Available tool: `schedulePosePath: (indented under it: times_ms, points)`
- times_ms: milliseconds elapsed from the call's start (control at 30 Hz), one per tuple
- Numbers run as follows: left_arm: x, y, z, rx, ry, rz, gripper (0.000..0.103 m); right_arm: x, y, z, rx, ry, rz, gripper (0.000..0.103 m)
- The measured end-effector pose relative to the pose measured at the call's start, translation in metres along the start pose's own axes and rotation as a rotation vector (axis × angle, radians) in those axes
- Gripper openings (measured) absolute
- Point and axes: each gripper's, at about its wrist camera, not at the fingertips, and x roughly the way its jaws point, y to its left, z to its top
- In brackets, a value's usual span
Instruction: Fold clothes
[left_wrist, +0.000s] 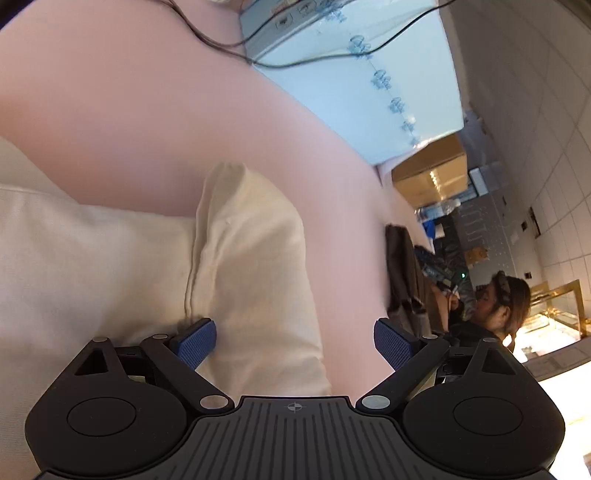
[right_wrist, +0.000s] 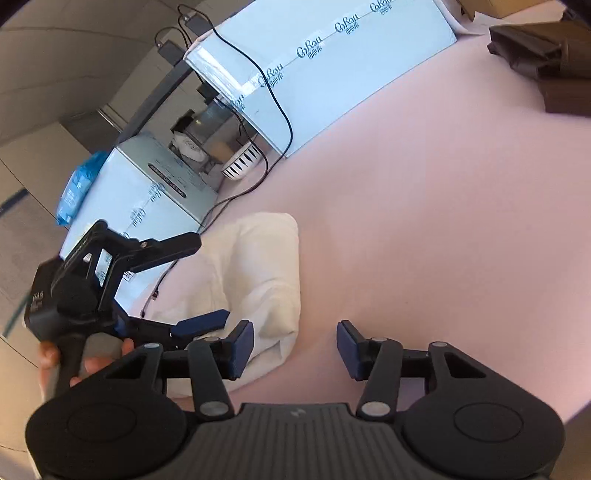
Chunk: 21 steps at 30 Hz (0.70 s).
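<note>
A cream garment (left_wrist: 251, 258) lies folded into a narrow bundle on the pink table (left_wrist: 147, 110). My left gripper (left_wrist: 295, 343) is open wide over its near end; the cloth passes between the blue pads (left_wrist: 195, 341) and brushes the left one. In the right wrist view the same garment (right_wrist: 266, 258) lies left of centre, with the left gripper (right_wrist: 213, 277) open across it and a hand (right_wrist: 92, 362) on its handle. My right gripper (right_wrist: 295, 349) is open at the garment's near corner; the cloth sits beside its left pad (right_wrist: 242, 349) and nothing is pinched.
Light-blue printed boxes (right_wrist: 332, 62) and black cables (right_wrist: 280, 122) line the table's far side, with a patterned bowl (right_wrist: 242, 162) between them. A brown garment (right_wrist: 546, 62) lies at the far corner. A person (left_wrist: 506, 306) sits beyond the table edge.
</note>
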Motion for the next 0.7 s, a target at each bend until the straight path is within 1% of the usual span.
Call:
schedulePosePath:
  times_ms: [33, 100, 133, 167, 200, 233, 267, 300, 400, 600, 700]
  points:
    - [-0.003, 0.000, -0.002, -0.002, -0.001, -0.001, 0.094, 0.002, 0.000, 0.001, 0.015, 0.001, 0.001, 0.053]
    - [-0.009, 0.001, -0.004, -0.032, -0.004, -0.005, 0.094, 0.013, -0.004, 0.006, 0.077, 0.007, 0.015, 0.048]
    - [-0.014, 0.002, -0.005, -0.057, -0.009, -0.014, 0.094, 0.017, -0.005, 0.008, 0.094, 0.010, 0.017, 0.033]
    - [-0.017, 0.003, -0.005, -0.060, -0.016, -0.024, 0.095, 0.024, -0.007, 0.008, 0.106, 0.020, 0.016, 0.015]
    - [-0.020, 0.003, -0.005, -0.050, -0.027, -0.026, 0.095, 0.030, -0.008, 0.006, 0.114, 0.031, 0.017, 0.014]
    - [-0.021, 0.003, -0.005, -0.043, -0.036, -0.023, 0.095, 0.032, -0.007, 0.005, 0.116, 0.024, 0.016, 0.012]
    - [-0.019, 0.006, -0.004, -0.047, -0.032, -0.008, 0.095, 0.033, -0.006, 0.003, 0.117, 0.010, 0.014, 0.011]
    - [-0.015, 0.010, -0.003, -0.061, -0.022, -0.005, 0.095, 0.032, -0.008, 0.001, 0.129, 0.004, 0.018, 0.011]
    - [-0.010, 0.011, -0.001, -0.081, -0.026, -0.006, 0.095, 0.025, -0.016, 0.003, 0.193, -0.017, 0.042, 0.009]
    - [0.001, -0.010, -0.010, -0.030, -0.026, 0.036, 0.097, -0.001, -0.008, 0.011, 0.131, -0.121, 0.033, 0.006]
    - [0.009, -0.017, -0.014, -0.016, -0.008, 0.033, 0.097, -0.010, -0.010, 0.015, 0.123, -0.159, -0.010, 0.006]
